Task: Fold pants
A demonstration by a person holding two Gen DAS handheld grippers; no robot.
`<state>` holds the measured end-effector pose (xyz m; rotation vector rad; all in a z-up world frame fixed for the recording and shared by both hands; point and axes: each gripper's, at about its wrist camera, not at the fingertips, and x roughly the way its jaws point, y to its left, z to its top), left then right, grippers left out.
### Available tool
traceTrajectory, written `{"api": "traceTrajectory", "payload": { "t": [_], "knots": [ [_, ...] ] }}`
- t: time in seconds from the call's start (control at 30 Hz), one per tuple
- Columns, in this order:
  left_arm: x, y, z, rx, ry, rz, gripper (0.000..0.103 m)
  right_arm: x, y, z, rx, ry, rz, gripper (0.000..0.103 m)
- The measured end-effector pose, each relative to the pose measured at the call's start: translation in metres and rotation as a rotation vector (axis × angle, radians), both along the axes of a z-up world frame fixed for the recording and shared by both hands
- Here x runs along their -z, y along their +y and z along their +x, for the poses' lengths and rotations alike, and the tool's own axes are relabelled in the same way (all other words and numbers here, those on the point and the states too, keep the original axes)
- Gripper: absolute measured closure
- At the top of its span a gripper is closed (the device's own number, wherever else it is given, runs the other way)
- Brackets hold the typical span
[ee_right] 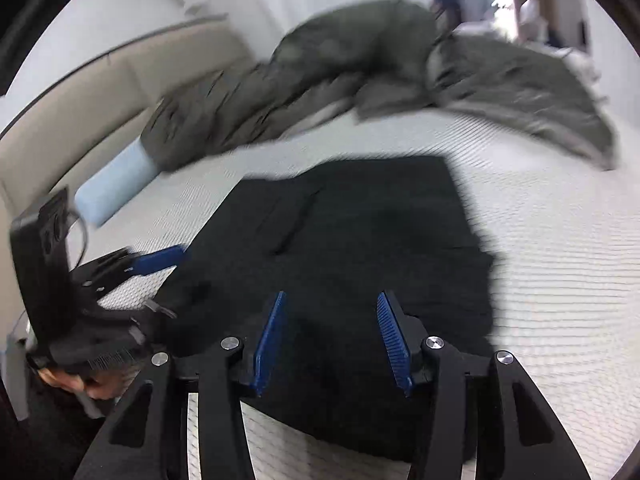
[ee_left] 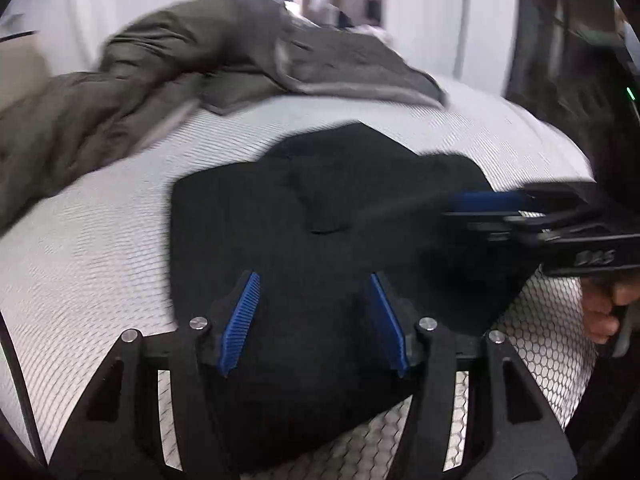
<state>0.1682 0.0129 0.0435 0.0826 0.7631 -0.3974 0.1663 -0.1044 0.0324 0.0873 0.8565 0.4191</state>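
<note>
Black pants [ee_left: 288, 208] lie folded into a compact shape on the white mattress [ee_left: 80, 264]. My left gripper [ee_left: 314, 276] hovers over their near part, blue pads wide apart and nothing pinched between them. The right gripper comes in from the right edge of that view, one blue finger [ee_left: 488, 202] over the cloth and a hand [ee_left: 604, 308] on its handle. In the right wrist view the pants [ee_right: 360, 232] spread ahead. My right gripper [ee_right: 332, 296] is open above their near edge. A blue finger [ee_right: 160, 258] of the left gripper shows at the left.
A rumpled olive-grey duvet [ee_left: 168, 64] is heaped across the far side of the bed. A light blue pillow [ee_right: 112, 188] lies against a beige headboard [ee_right: 80, 120] at the left. White patterned mattress surrounds the pants. Both views are motion-blurred.
</note>
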Motion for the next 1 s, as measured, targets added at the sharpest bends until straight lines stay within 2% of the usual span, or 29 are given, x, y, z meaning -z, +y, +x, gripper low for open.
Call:
{"api": "traceTrajectory", "payload": {
  "t": [0.07,0.13,0.17,0.23,0.3,0.4,0.47,0.53,0.57,0.6,0.67,0.7,0.87,1.0],
  "knots": [
    [0.013,-0.008,0.014,0.055,0.080,0.001,0.048,0.009,0.015,0.016,-0.010,0.012,-0.040,0.054],
    [0.018,-0.009,0.016,0.086,0.077,0.024,0.048,0.025,0.025,0.031,-0.042,0.084,-0.085,0.054],
    [0.017,-0.009,0.016,0.093,0.078,0.022,0.048,0.030,0.027,0.034,-0.054,0.091,-0.114,0.055],
    [0.015,-0.004,0.017,0.082,0.079,0.023,0.048,0.034,0.029,0.028,-0.067,0.057,-0.219,0.055],
    [0.016,0.000,0.017,0.072,0.077,0.033,0.048,0.029,0.018,0.019,-0.019,0.018,-0.335,0.056],
    [0.012,0.005,0.012,0.040,0.065,0.042,0.048,0.021,0.002,0.004,0.000,-0.020,-0.321,0.055],
    [0.008,0.014,0.002,0.062,0.045,0.011,0.047,0.016,0.003,-0.006,0.022,-0.056,-0.336,0.054],
    [0.004,0.011,-0.015,0.129,0.020,-0.007,0.035,0.011,0.007,-0.020,-0.024,-0.063,-0.272,0.054],
    [0.007,0.007,-0.018,0.139,0.021,0.016,0.033,0.011,0.011,-0.024,-0.057,-0.066,-0.246,0.049],
    [0.013,0.004,-0.016,0.136,0.036,0.052,0.033,0.014,0.012,-0.027,-0.076,-0.067,-0.253,0.044],
    [0.022,0.002,-0.011,0.118,0.060,0.092,0.033,0.030,0.017,-0.028,-0.083,-0.045,-0.342,0.045],
    [0.021,0.005,-0.011,0.112,0.059,0.090,0.033,0.036,0.015,-0.026,-0.091,-0.029,-0.355,0.046],
    [0.013,0.027,-0.018,0.074,0.052,0.048,0.033,0.024,-0.005,-0.033,-0.078,-0.034,-0.349,0.046],
    [-0.010,0.041,-0.015,0.021,-0.009,-0.038,0.033,0.004,-0.028,-0.031,0.000,-0.070,-0.207,0.043]
  ]
}}
